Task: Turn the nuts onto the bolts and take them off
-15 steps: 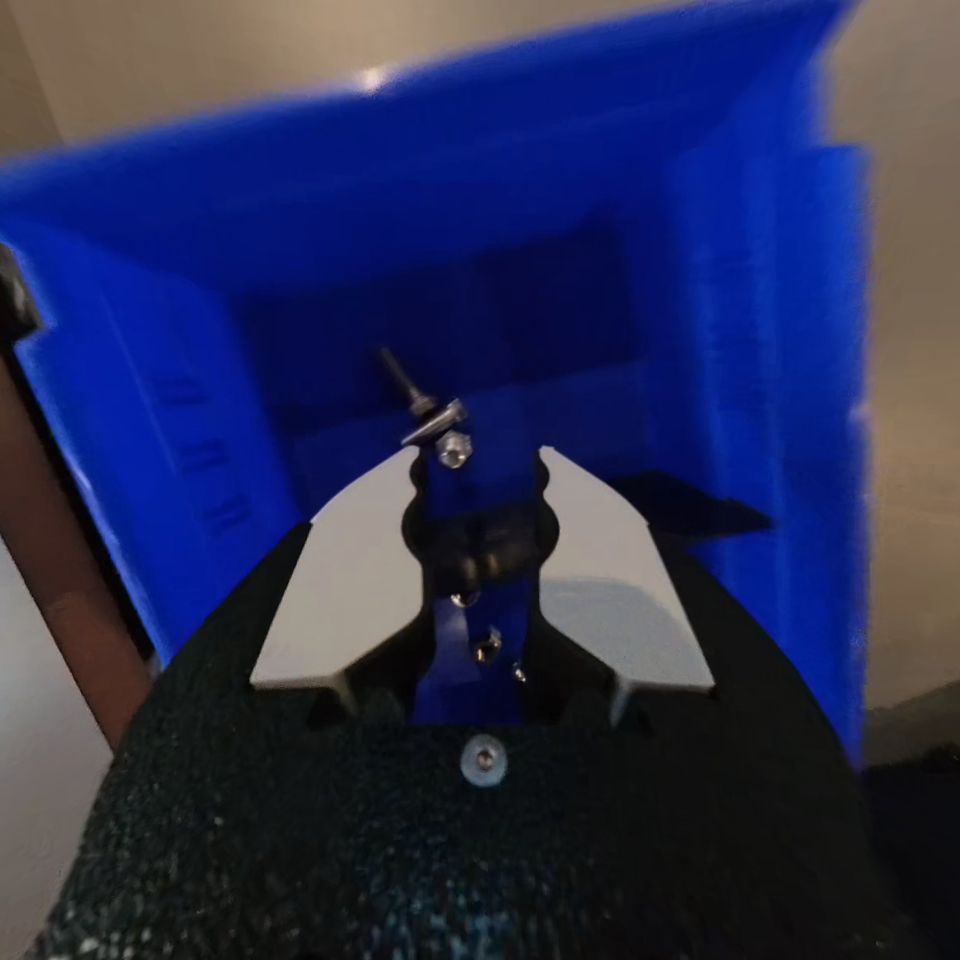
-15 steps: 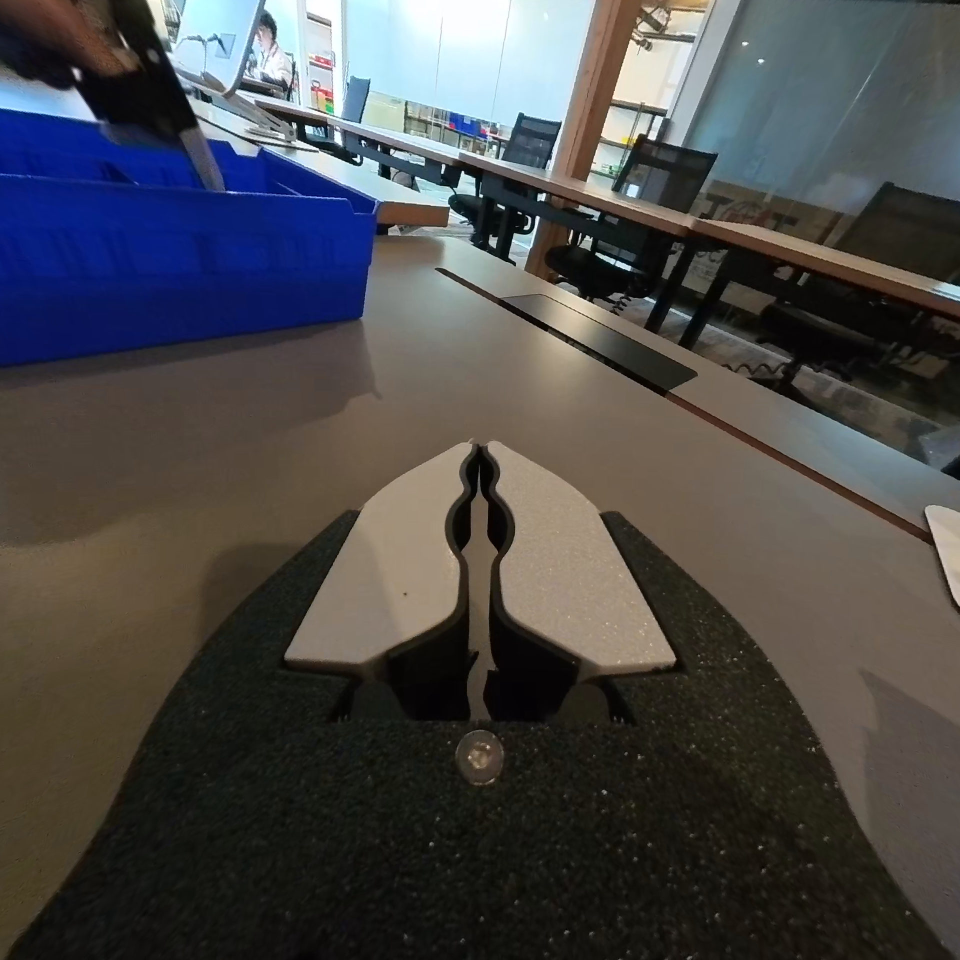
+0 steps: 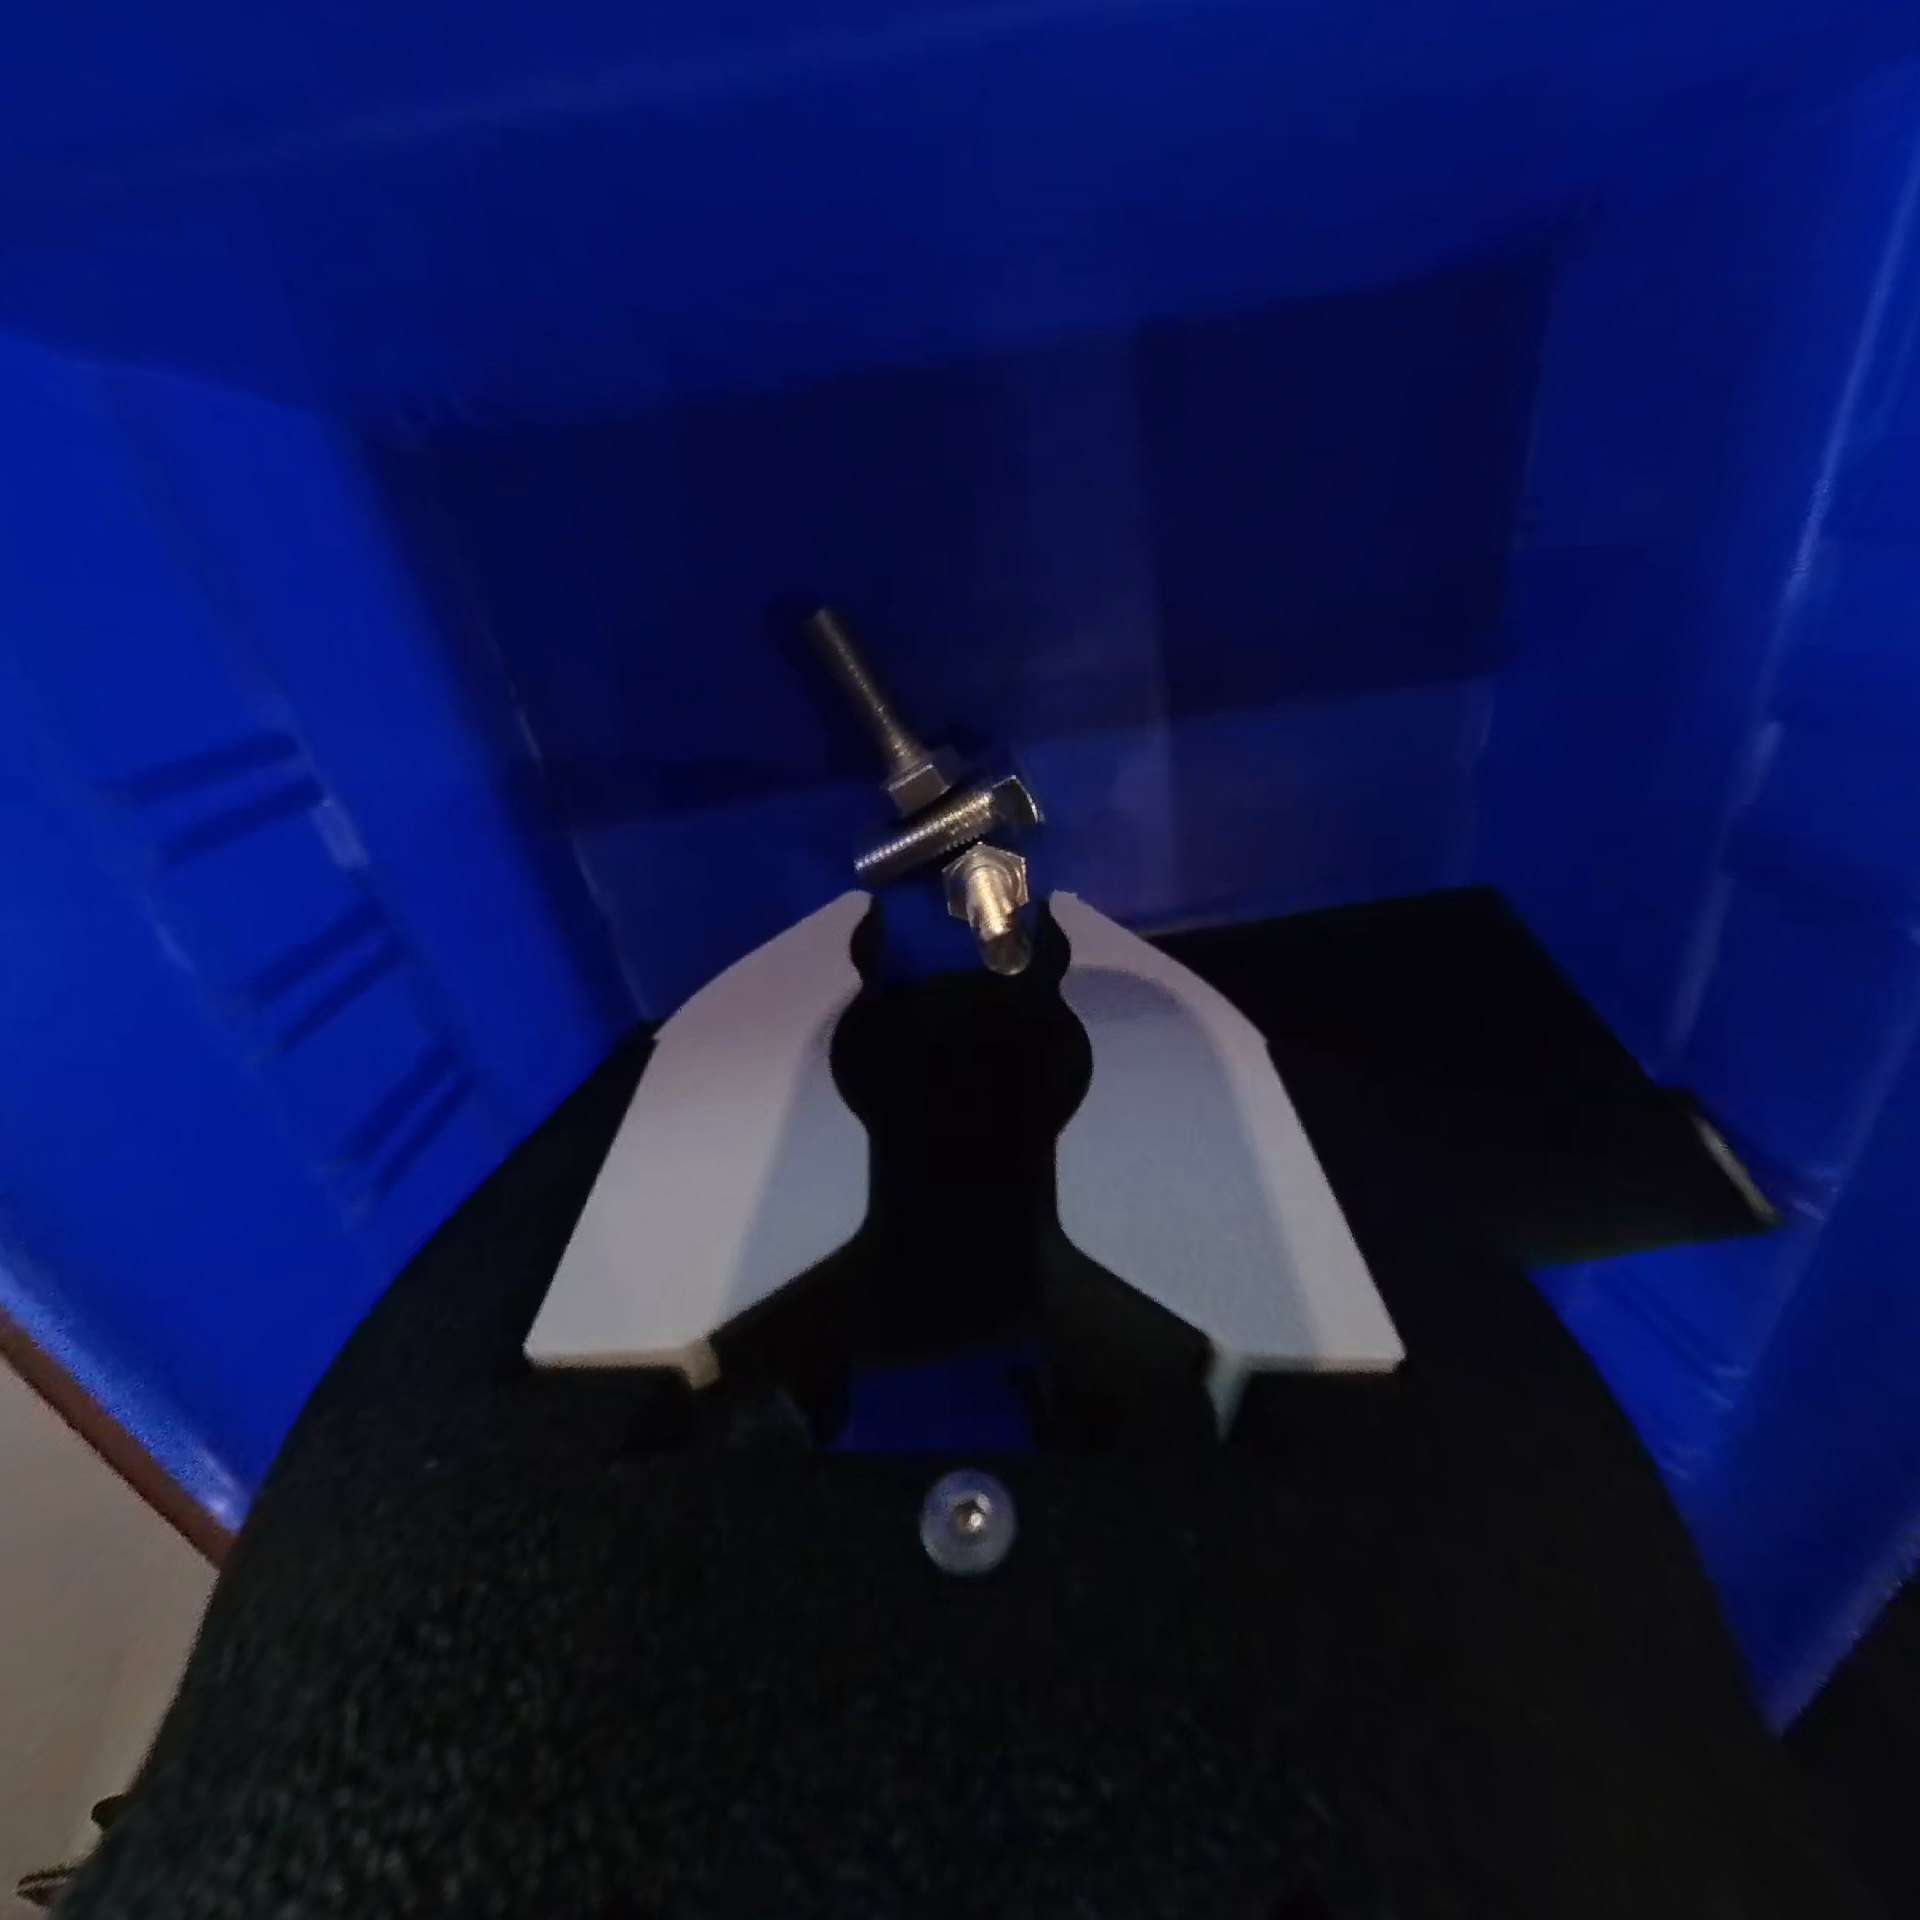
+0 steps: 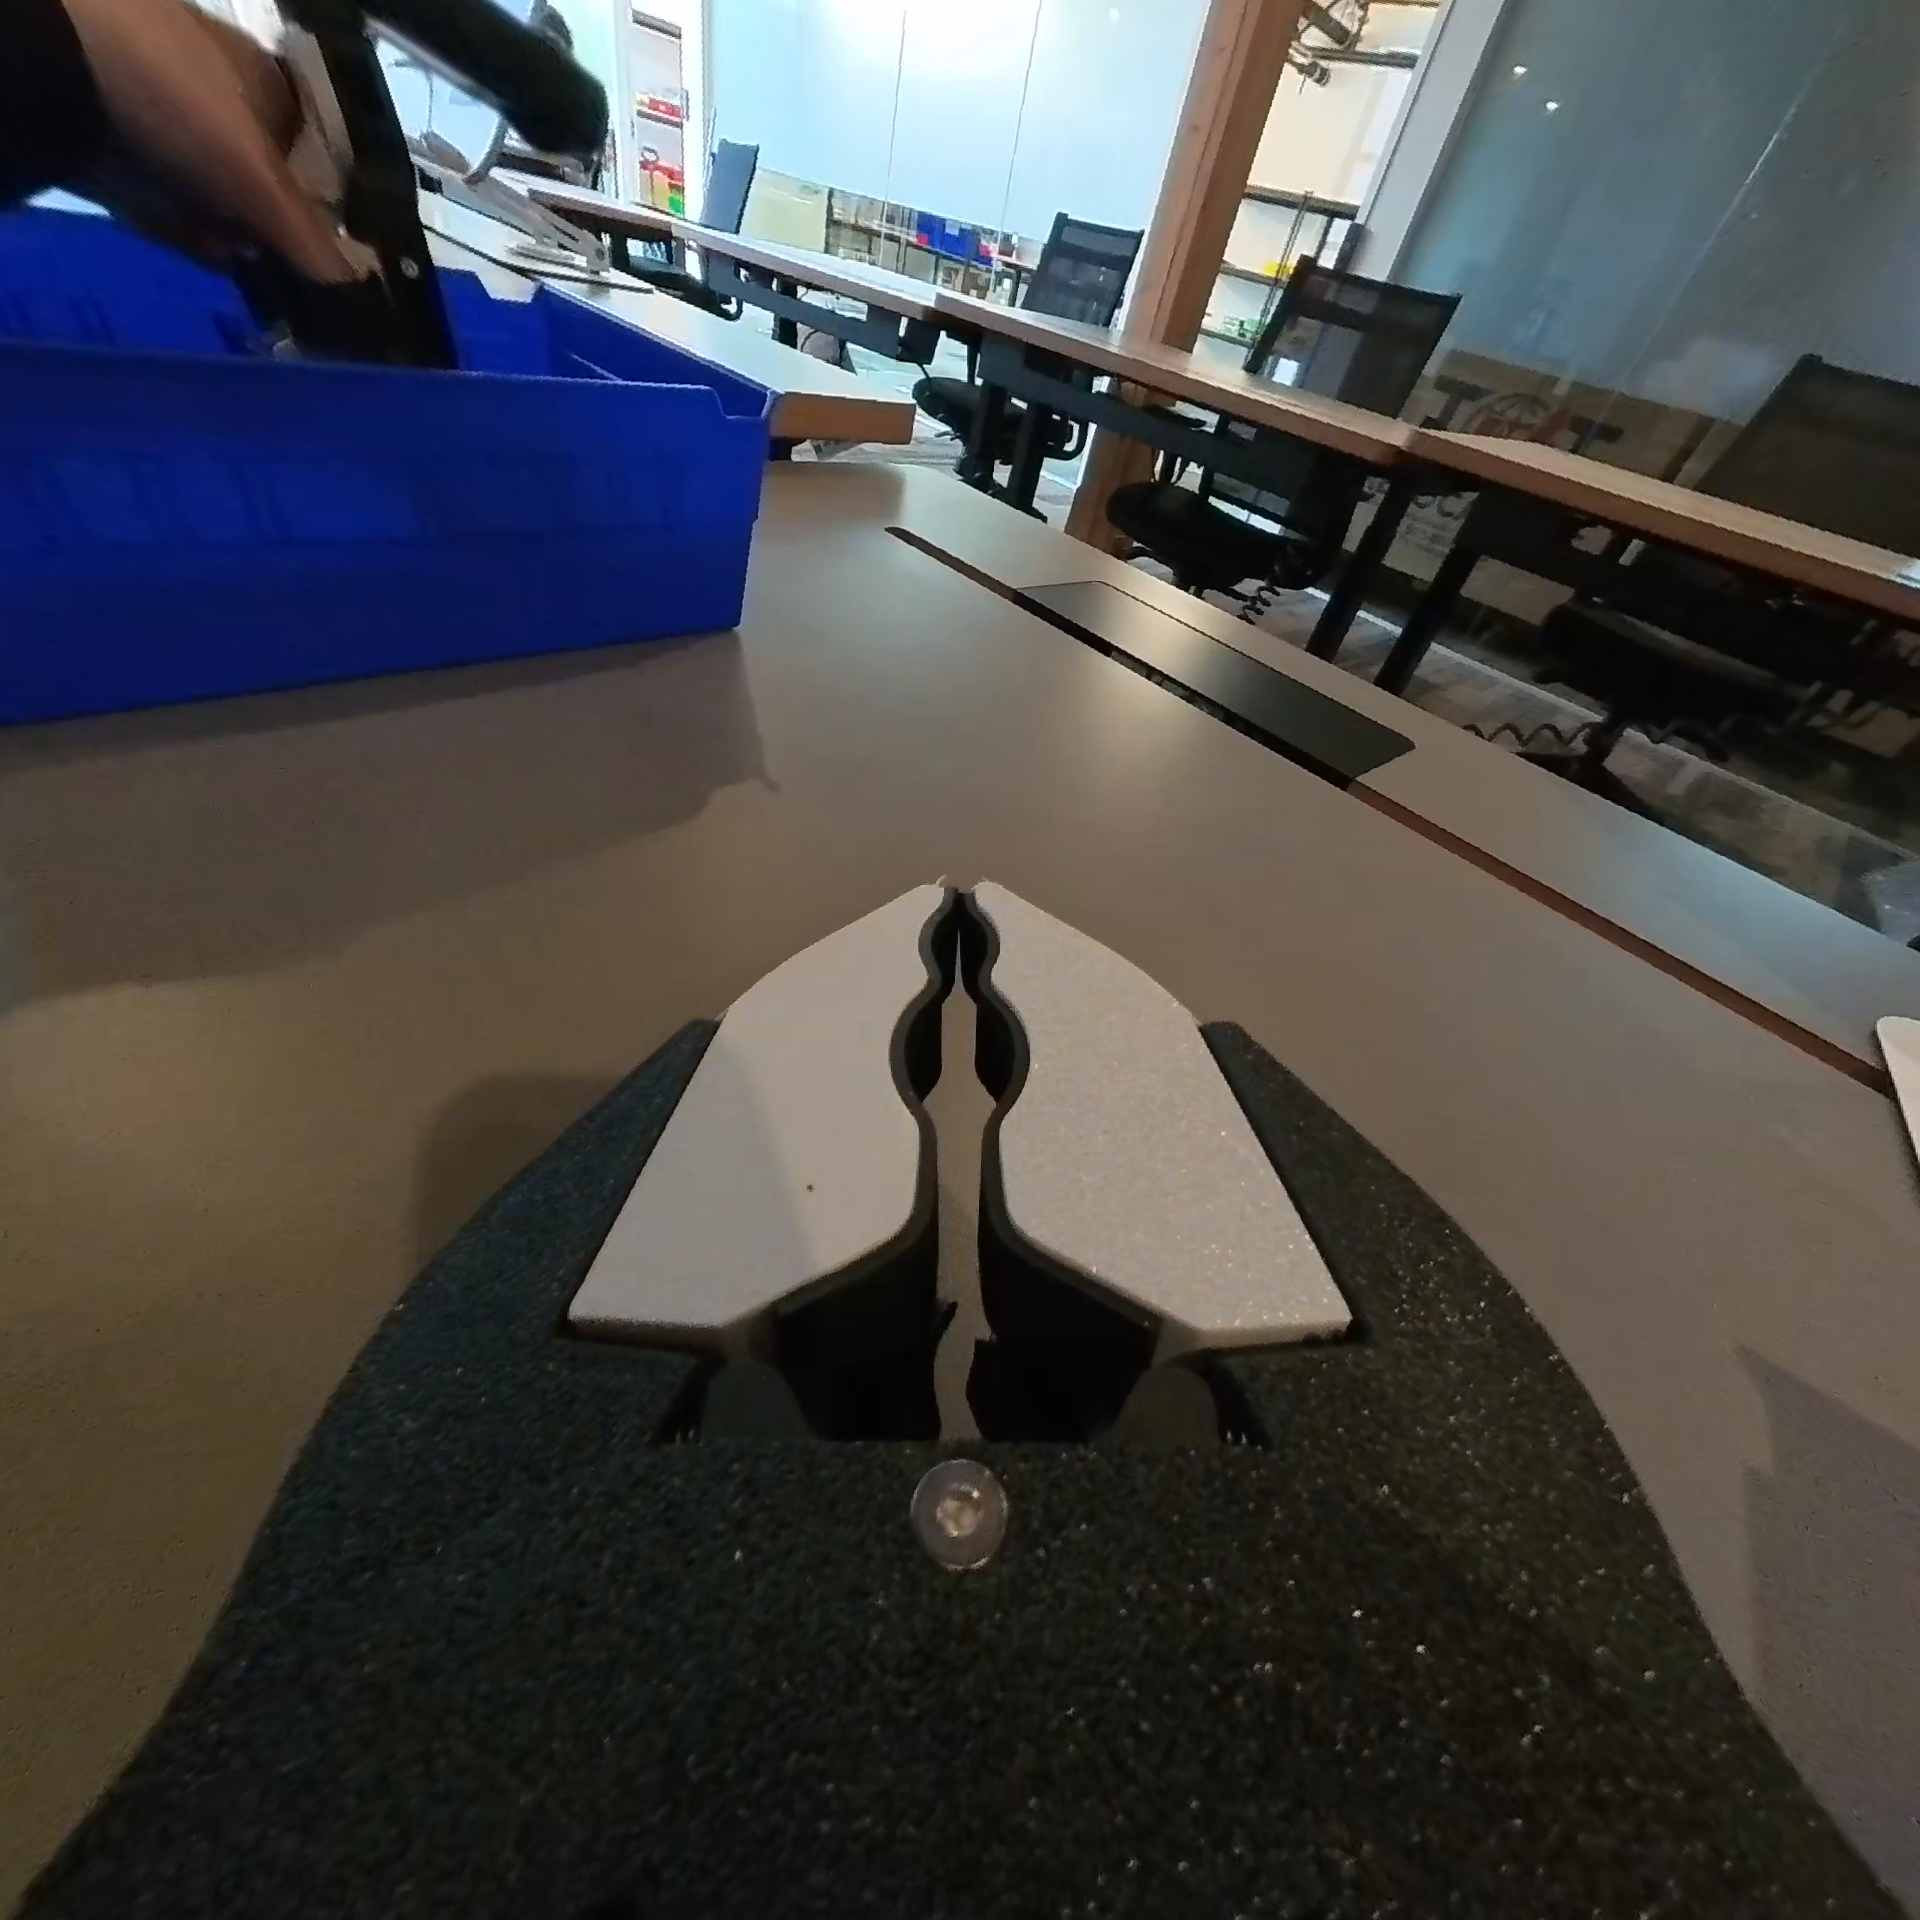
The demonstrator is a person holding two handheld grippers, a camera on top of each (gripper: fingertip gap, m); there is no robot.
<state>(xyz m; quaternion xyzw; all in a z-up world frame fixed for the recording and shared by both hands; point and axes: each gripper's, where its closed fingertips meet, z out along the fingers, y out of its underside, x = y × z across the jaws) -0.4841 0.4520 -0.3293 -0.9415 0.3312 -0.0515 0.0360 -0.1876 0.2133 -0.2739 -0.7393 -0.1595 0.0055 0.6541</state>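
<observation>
Left hand-held gripper [image 3: 961, 914] lowered into a blue bin [image 3: 260, 935], pale fingers [image 3: 727, 1122] spread wide apart, gripping nothing. Just past the fingertips, on the bin floor: a small heap of bolts [image 3: 940, 831]. Nearest, a short bolt [image 3: 992, 914] with a nut [image 3: 982, 871] on it, pointing back toward the gap between the fingers, closer to the right-hand fingertip; whether touching it, cannot tell. Across that, a second bolt [image 3: 935, 829] lying sideways, hex head to the right. Farthest, a long thin bolt [image 3: 857, 691] slanting away and to the left, a nut [image 3: 920, 779] near its base. Beyond the heap, the bin's inner walls, ribbed on the left, dark and rather blurred. At lower left, a sliver of the bench [image 3: 73, 1475].

Right hand-held gripper [image 4: 961, 888] low over the grey bench [image 4: 1143, 883], fingers [image 4: 1122, 1143] closed with only a thin slit between, empty. Farther off to the left, the same bin [image 4: 364, 520] seen from outside, resting on the bench, with the left hand-held gripper [image 4: 364, 260] reaching down into it, gripped by a person's hand [image 4: 208, 156], blurred. Bolts hidden from this side by the bin wall. Farther along the bench, a black inset panel [image 4: 1226, 675]. Behind that, more desks, black office chairs [image 4: 1081, 270], a wooden post [image 4: 1195, 208] and glass walls: none of it visible from inside the bin.
</observation>
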